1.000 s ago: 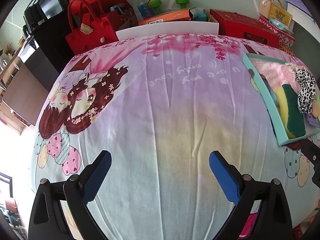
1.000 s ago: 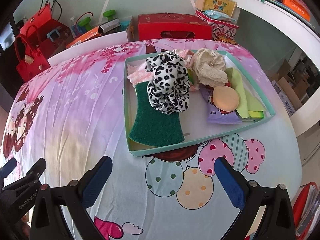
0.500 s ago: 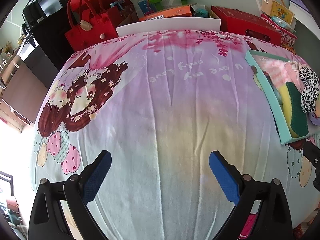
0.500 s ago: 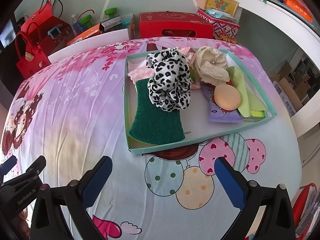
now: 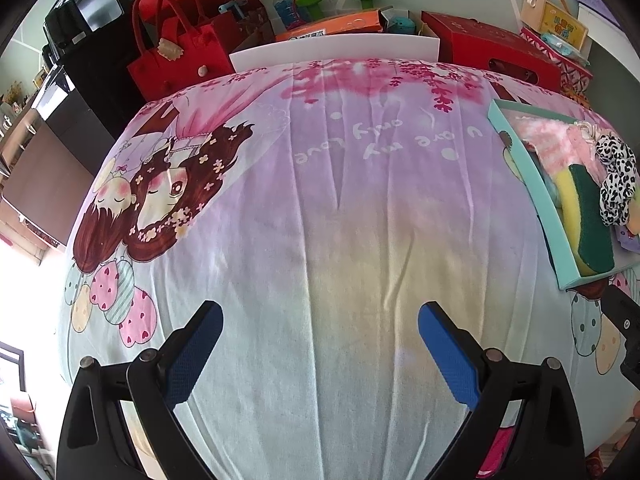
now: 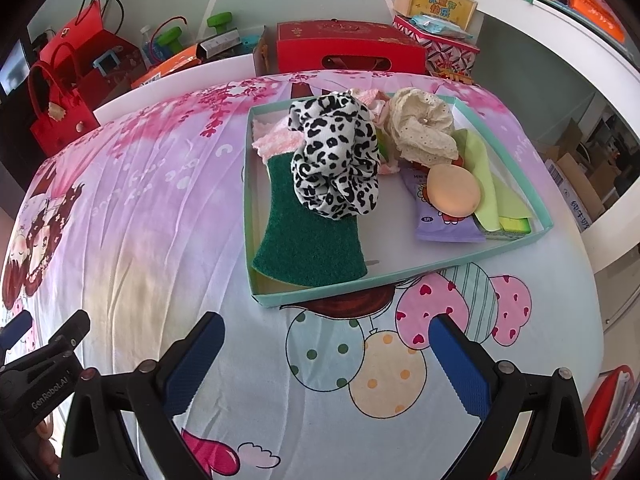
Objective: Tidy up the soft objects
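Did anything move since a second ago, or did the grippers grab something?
Nothing was grabbed or let go. The right gripper crept slightly toward the teal tray, which now looks a bit nearer. The left gripper only wobbled above the cartoon bedsheet. Both jaws stayed wide open and empty. The leopard-print scrunchie and green scouring sponge stayed put.

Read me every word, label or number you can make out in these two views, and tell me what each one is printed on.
"GenRobot.AI": on the left tool, seen from the right wrist.
"only love": on the bedsheet, printed upside down; the words beside it are unclear.
Chinese characters: on the yellow gift box, too blurred to read.
Small print: on the purple packet, too small to read.
Label: on the orange box, unreadable.
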The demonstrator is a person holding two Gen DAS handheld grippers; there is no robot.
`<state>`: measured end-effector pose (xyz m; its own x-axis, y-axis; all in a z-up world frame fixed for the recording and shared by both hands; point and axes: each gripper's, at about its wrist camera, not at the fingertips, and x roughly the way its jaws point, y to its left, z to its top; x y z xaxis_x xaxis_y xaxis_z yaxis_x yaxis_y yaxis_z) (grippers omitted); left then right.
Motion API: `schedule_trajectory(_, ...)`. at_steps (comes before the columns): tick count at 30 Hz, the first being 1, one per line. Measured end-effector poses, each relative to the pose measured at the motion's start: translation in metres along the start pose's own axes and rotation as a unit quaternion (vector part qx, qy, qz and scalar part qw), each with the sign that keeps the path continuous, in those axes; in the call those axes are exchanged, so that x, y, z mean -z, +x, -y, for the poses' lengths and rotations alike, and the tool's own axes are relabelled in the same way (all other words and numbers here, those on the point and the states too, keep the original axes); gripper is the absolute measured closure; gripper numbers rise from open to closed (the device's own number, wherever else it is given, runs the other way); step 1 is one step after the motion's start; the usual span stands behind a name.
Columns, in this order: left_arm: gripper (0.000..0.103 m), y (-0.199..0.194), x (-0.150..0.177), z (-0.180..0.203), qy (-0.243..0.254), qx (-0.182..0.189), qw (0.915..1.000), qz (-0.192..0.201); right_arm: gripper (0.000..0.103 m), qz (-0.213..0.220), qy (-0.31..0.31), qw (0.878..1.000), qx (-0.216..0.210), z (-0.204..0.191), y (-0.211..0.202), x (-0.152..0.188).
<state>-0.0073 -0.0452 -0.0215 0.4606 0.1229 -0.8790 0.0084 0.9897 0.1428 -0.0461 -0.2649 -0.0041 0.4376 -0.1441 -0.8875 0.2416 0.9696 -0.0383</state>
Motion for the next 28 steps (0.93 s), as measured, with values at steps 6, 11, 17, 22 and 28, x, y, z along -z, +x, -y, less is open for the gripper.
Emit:
schedule_trajectory(6, 0.005, 0.002, 0.0, -0.0013, -0.005, 0.006, 0.9999, -0.007, 0.0, -0.001, 0.0, 1.0, 0.001, -0.0004, 0.0008, 0.0002)
schedule_trajectory(11, 0.005, 0.0025, 0.0006, -0.0011, -0.004, -0.001, 1.0, -0.007, 0.0, -0.001, 0.0, 1.0, 0.001, -0.0002, 0.001, 0.0002)
schedule_trajectory(17, 0.005, 0.0016, 0.0007, -0.0008, -0.001, -0.001, 1.0, -0.005, 0.0, -0.004, -0.001, 1.0, 0.002, -0.0001, 0.0026, 0.0012)
schedule_trajectory(22, 0.005, 0.0023, 0.0009, -0.0019, -0.007, 0.001, 0.9999, -0.009, 0.0, -0.004, -0.001, 1.0, 0.002, -0.0001, 0.0029, 0.0012)
schedule_trajectory(28, 0.005, -0.0023, 0.0009, -0.0012, -0.006, 0.011, 0.9999, 0.002, 0.0, -0.004, -0.001, 1.0, 0.002, -0.0002, 0.0031, 0.0015)
